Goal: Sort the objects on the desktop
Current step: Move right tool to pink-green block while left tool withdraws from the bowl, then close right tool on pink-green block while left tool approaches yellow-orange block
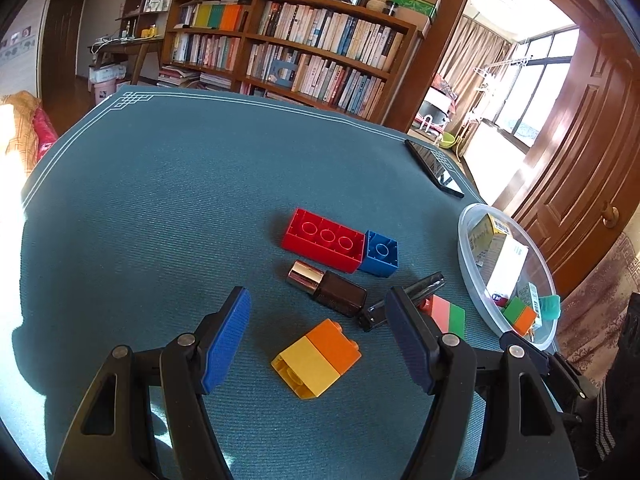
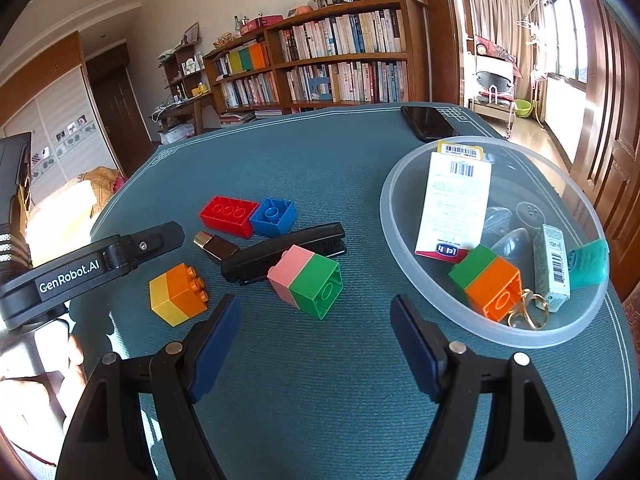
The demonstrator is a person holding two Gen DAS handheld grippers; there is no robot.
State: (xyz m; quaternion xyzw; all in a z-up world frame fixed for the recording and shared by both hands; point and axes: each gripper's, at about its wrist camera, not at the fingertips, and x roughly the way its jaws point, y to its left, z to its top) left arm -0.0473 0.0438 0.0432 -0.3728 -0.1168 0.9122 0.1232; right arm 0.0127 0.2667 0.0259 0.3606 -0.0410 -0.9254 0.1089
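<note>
On the teal table mat, a yellow-and-orange brick (image 1: 316, 356) lies between the fingers of my left gripper (image 1: 318, 300), which is open and does not touch it. Beyond it are a brown bottle with a gold cap (image 1: 328, 288), a red brick (image 1: 324, 245), a blue brick (image 1: 380, 254) and a black oblong object (image 2: 280, 252). My right gripper (image 2: 315, 302) is open just in front of a pink-and-green brick (image 2: 306, 280), with nothing gripped. To the right stands a clear plastic bowl (image 2: 400, 248) holding a green-and-orange brick (image 2: 486, 282), small boxes and a key ring.
A black phone (image 2: 428, 122) lies at the far right edge of the mat. The left gripper's black arm (image 2: 100, 264) reaches in from the left of the right wrist view. A bookshelf and a wooden door stand behind the table.
</note>
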